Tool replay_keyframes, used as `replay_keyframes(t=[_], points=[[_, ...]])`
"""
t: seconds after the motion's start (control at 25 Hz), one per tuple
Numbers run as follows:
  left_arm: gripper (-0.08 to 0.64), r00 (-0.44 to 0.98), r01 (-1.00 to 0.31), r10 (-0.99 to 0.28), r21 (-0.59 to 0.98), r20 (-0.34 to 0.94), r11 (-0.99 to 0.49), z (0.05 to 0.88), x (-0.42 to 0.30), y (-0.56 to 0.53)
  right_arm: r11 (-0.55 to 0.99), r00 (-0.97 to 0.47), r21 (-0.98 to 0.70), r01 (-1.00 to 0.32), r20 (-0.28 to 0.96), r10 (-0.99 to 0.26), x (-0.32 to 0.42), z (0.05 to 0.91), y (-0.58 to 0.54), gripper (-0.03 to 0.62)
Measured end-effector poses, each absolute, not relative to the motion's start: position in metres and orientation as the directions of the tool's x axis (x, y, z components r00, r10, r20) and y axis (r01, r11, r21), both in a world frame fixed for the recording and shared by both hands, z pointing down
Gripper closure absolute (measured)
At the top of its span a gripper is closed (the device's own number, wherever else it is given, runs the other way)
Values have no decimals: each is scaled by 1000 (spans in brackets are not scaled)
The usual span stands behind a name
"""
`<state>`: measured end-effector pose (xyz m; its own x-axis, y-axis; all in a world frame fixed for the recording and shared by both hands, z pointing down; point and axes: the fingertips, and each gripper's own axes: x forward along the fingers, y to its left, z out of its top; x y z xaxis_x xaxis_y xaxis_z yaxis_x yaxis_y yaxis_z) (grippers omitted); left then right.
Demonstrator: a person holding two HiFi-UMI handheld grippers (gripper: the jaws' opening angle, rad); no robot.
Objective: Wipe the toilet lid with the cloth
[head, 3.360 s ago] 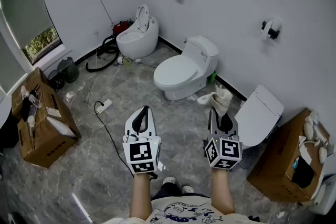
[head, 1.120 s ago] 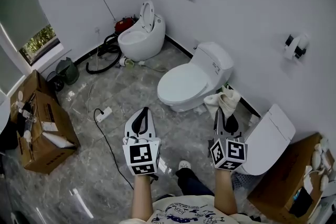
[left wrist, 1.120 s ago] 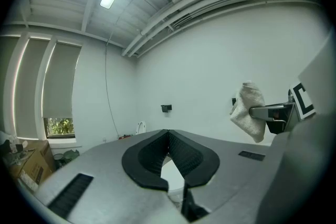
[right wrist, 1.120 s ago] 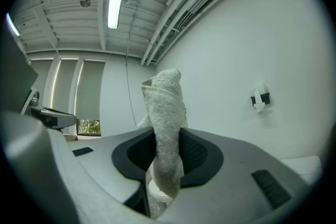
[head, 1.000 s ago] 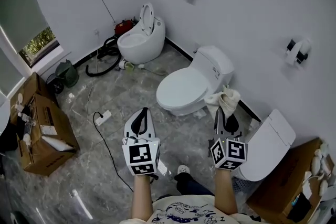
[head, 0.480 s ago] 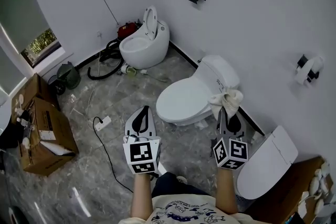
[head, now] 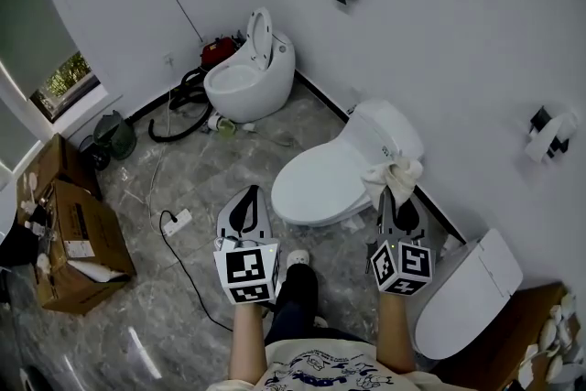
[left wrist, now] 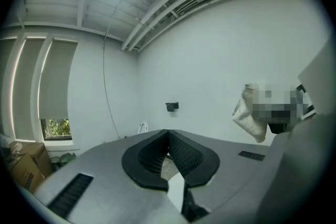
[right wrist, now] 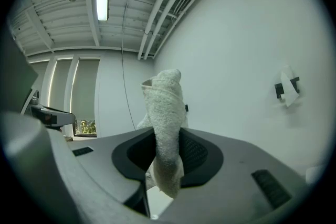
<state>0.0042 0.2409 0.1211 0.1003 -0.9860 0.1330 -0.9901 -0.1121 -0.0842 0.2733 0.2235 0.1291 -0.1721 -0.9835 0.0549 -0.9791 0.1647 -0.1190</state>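
Observation:
A white toilet with its lid (head: 322, 182) down stands against the wall just ahead of me. My right gripper (head: 396, 197) is shut on a whitish cloth (head: 392, 173), which bunches out past the jaw tips and hangs over the toilet's right side near the tank (head: 389, 130). In the right gripper view the cloth (right wrist: 165, 123) stands up between the pads, with only wall and ceiling behind it. My left gripper (head: 245, 201) is shut and holds nothing, above the floor left of the toilet bowl; its closed pads (left wrist: 181, 152) point at the wall.
A second, egg-shaped toilet (head: 247, 69) with its seat up stands in the far corner beside a black hose (head: 179, 105). A loose toilet lid (head: 467, 293) leans at the right. Cardboard boxes (head: 69, 238) sit at the left. A cable with a power strip (head: 177, 222) crosses the floor. My leg (head: 295, 298) shows below.
I have walked closer: the toilet has come nearer and more central. The right gripper with the cloth now reaches the toilet's right side. Both grippers keep their pose.

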Motion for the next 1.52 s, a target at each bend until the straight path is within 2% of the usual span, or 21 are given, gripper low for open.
replay_keyframes(t=[0.88,1.52], points=[[557,162,-983,-973,-61,165,-174,140,-68,-80,97,-106,-96,-991,97,-990,208,146,-83,492],[557,132,-989,-946,-24,295,-145,208,-79,-167,124,-134,-57,-991,229,-964,201,209,-181,492]])
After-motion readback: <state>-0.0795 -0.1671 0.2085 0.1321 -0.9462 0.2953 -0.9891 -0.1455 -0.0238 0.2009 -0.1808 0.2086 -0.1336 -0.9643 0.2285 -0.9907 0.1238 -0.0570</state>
